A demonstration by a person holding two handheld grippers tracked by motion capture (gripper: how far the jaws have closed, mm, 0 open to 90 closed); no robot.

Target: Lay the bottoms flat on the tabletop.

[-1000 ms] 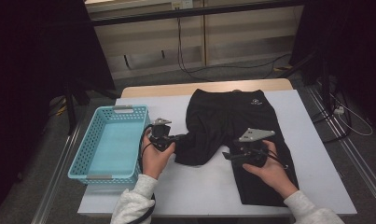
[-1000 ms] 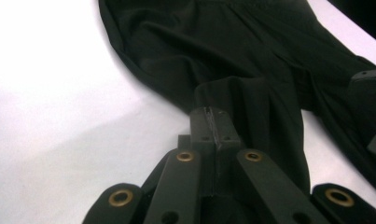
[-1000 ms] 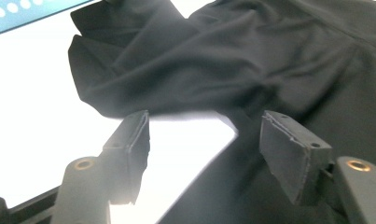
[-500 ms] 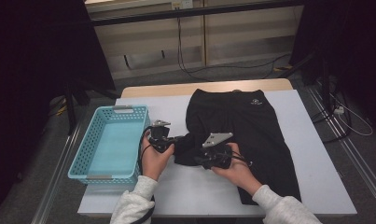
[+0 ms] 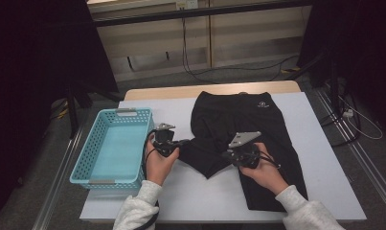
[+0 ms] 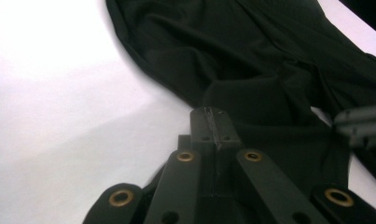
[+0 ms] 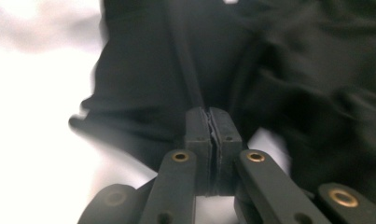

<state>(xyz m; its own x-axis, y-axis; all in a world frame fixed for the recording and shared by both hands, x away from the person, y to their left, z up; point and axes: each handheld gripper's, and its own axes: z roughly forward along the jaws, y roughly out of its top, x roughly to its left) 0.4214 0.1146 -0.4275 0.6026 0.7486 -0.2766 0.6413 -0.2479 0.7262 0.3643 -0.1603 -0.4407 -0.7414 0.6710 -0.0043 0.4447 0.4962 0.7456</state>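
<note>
With both the left tongs and right tongs clamped on the black shorts at mid-tabletop, uneven pulling may slip the thin fabric free.

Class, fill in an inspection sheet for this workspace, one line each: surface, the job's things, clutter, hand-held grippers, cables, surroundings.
Surface: white table, wooden strip along its far edge.
Job's things: black shorts spread on the table, one leg folded over toward the middle; light blue basket at the table's left edge, nothing in it.
Clutter: nothing seen.
Grippers: left hand-held gripper at the folded leg's edge, jaws together in its own view; right hand-held gripper over the shorts, jaws together. Whether fabric is pinched cannot be told.
Cables: a black cable loops from the left gripper; more cables on the floor, right of the table.
Surroundings: dark room, grey floor, pale panels behind.
</note>
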